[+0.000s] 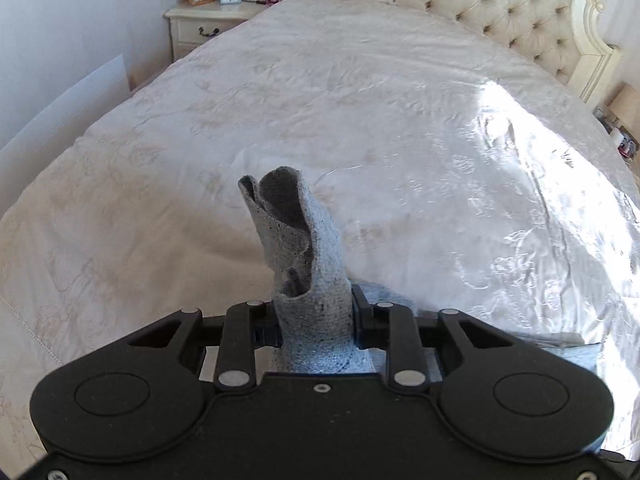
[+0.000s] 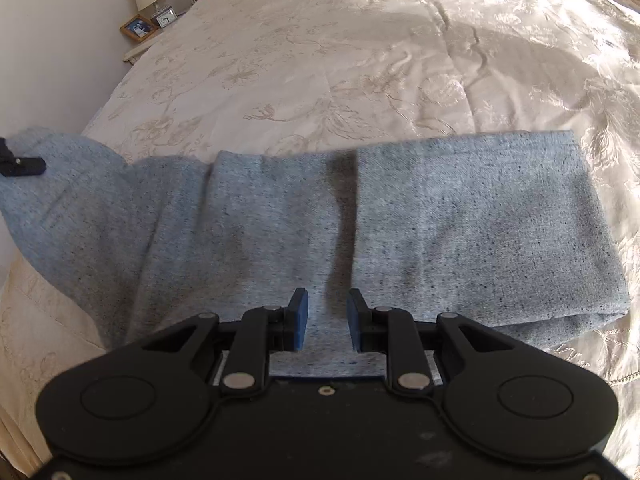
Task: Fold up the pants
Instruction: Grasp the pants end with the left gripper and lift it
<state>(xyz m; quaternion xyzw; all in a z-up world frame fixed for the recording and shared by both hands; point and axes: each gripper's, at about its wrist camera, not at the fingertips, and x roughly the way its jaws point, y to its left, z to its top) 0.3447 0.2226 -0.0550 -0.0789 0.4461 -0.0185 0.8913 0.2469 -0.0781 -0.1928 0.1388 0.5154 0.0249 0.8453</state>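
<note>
Left wrist view: the left hand-held gripper (image 1: 316,322) pinches a bunched end of the grey-blue pants (image 1: 310,280) between its two jaws. The cloth rises from the grip as a rolled tube that points up and away toward the headboard (image 1: 472,4), its open hem at the far tip. More of the pants shows low at the right, lying on the bed (image 1: 360,100). A nightstand (image 1: 204,20) stands at the far left corner with a lamp, a framed photo and a small clock.

Right wrist view: the pants (image 2: 460,220) lie across the bed (image 2: 360,40) with their long axis running left to right, folded at the right end. The left end lifts off the cover toward the left hand-held gripper (image 2: 22,166), of which only a black tip shows. The right hand-held gripper (image 2: 327,320) hovers over the near edge of the pants, its jaws apart with nothing pinched; a dark crease runs across the cloth just beyond them.
</note>
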